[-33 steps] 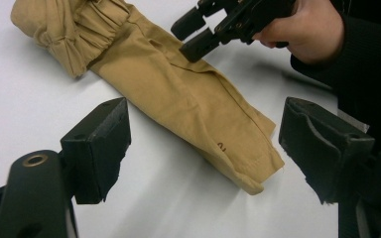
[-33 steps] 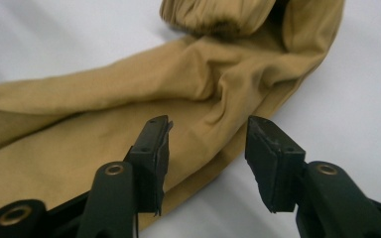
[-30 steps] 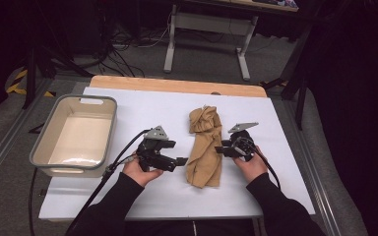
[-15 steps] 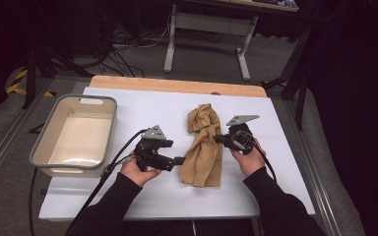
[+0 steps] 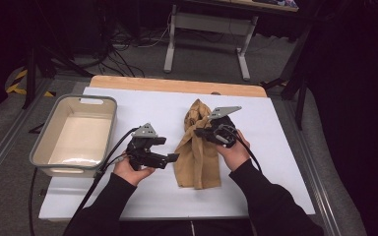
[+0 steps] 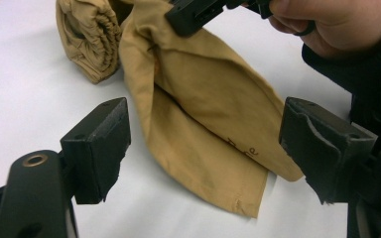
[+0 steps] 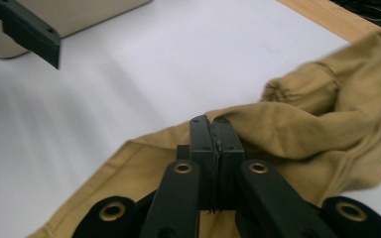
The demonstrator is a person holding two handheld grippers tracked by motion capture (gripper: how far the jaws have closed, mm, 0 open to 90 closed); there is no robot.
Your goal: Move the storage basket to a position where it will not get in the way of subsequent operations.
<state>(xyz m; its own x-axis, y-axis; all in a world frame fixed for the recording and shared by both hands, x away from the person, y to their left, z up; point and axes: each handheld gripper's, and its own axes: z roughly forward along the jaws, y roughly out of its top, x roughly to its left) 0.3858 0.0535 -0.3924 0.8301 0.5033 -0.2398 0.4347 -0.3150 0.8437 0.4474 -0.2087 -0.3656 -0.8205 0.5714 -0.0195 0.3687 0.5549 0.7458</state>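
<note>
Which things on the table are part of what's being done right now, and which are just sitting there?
In use:
tan cloth garment, pinched at an edge and partly raised
right gripper, shut on the garment
left gripper, jaws open beside the garment's lower end

Lying about:
beige plastic bin, at the left of the table
white table cover
wooden board edge

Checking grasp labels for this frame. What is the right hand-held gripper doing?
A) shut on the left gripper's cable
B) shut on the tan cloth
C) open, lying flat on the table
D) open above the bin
B: in the right gripper view the right hand-held gripper has its jaws pressed together on a fold of the tan cloth, which is lifted off the table.
</note>
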